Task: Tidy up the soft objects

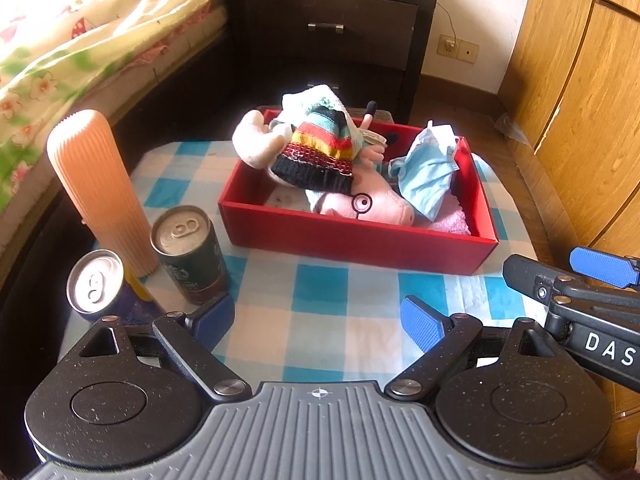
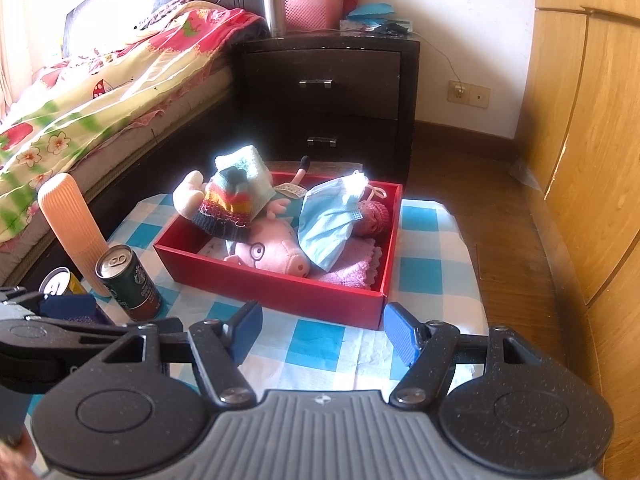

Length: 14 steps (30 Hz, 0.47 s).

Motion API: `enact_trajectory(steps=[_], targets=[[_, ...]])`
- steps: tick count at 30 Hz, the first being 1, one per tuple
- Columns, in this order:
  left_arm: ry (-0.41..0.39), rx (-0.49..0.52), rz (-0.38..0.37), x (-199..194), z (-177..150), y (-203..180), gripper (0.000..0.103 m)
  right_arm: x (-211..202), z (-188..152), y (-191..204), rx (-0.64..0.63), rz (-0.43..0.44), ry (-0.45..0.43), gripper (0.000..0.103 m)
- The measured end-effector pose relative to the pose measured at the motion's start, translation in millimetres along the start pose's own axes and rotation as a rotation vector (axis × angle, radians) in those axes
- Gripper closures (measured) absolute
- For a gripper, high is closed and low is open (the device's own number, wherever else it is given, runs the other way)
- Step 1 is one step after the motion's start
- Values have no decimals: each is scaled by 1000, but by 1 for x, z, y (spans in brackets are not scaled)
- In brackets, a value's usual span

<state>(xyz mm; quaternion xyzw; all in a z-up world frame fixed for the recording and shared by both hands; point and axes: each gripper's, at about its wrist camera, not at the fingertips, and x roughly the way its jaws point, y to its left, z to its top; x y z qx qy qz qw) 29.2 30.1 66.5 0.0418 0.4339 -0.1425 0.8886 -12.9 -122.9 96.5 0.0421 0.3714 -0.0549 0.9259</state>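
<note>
Left wrist: red box [image 1: 360,246] beyond empty gripper [image 1: 318,322].

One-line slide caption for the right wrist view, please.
Open right gripper hovers before a red box filled with a striped knit hat, pink pig plush and blue face mask.

Bare worktop [image 1: 320,312] lies in front of the red box [image 1: 360,246]. Left of the box, two cans [image 1: 188,256] and a ribbed tube [image 1: 96,188] obstruct passage.
</note>
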Motion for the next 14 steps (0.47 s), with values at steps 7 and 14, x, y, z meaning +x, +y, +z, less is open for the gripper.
enact_trajectory(steps=[7,14], targets=[[-19,-22,-4,-1,1,4,6,-2,2,-5,34,23,-12,57],[-15,-65,-55,-2,3,9,6,-6,5,-5,38,32,-30,57]])
